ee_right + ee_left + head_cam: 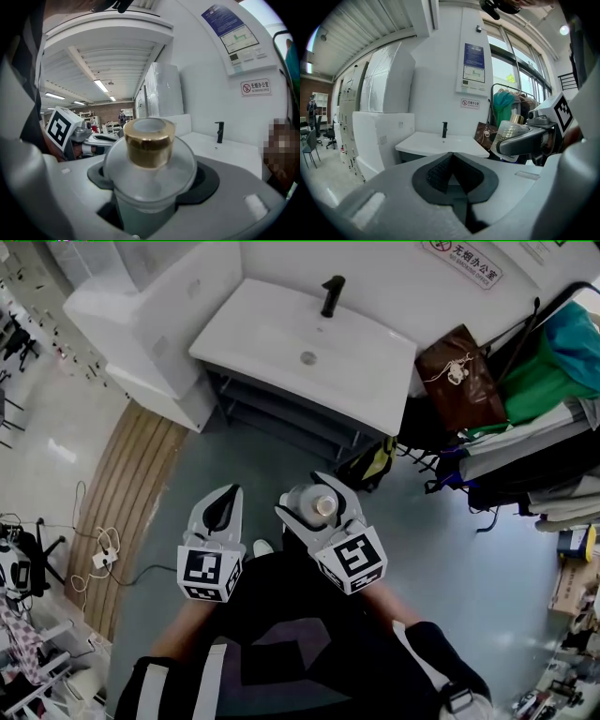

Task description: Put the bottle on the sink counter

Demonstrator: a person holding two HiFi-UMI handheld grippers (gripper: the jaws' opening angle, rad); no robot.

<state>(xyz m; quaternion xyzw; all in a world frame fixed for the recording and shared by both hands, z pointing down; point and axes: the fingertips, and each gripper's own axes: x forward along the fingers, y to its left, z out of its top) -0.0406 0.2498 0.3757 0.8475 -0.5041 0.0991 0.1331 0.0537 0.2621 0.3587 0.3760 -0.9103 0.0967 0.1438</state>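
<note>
The right gripper is clamped on a round, frosted bottle, glass perhaps, with a shiny gold cylindrical cap. It is held up, well short of the smooth white sink counter. Beside it, the left gripper's ribbed dark pads are pressed together, with nothing between them.

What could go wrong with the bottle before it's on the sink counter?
1. The right gripper pinches the round, gold-capped bottle by its sides, above the floor. A slip could drop it, and the left gripper is shut beside it.
2. The sink counter has a sunken basin and a black faucet. The bottle might tip into the basin or knock the faucet.
</note>
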